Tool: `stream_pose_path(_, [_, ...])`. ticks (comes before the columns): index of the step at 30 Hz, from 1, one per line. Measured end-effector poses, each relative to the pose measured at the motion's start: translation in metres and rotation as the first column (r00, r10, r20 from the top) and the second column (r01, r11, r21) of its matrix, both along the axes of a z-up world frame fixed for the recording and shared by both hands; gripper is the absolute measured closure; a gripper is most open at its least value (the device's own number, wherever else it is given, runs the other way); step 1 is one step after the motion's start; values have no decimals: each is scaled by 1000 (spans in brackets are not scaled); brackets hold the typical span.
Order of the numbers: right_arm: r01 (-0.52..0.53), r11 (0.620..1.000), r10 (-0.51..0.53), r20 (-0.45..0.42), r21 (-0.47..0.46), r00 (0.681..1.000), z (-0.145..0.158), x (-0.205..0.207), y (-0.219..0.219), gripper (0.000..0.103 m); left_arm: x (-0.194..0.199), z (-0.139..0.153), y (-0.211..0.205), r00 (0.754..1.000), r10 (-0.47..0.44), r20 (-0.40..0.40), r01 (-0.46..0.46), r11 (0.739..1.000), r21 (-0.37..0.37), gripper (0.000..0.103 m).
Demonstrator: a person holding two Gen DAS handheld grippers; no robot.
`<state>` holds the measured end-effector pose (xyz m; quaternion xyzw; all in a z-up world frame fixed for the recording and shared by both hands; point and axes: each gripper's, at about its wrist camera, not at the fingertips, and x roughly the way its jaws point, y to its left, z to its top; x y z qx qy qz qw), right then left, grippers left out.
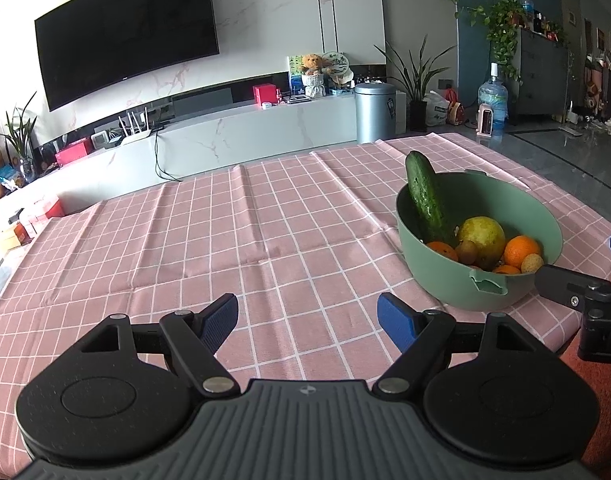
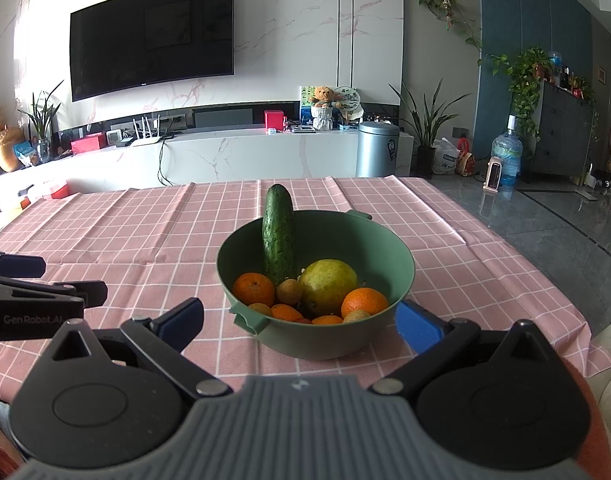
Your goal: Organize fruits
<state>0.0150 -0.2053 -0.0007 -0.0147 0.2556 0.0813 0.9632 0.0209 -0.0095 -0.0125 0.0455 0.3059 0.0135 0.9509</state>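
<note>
Both grippers hang empty, jaws wide: the left gripper (image 1: pixel 307 316) over bare pink checked cloth on the counter (image 1: pixel 225 240), the right gripper (image 2: pixel 299 320) facing the round green plastic bowl (image 2: pixel 401 268). Inside, a dark green cucumber (image 2: pixel 279 236) leans steeply on the rim above piled oranges (image 2: pixel 364 301); bumping it could topple it out or shift the bowl.
</note>
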Motion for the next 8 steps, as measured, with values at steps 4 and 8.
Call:
stream_pose_path(4, [0,1000,0,1,-2,1000,0,0,0,5,-1,1,5,1000,-1,1,1,999,-34,10])
stream_pose_path(8, [0,1000,0,1,-2,1000,0,0,0,5,-2,1,6,1000,4,2,-4,999,-44,10])
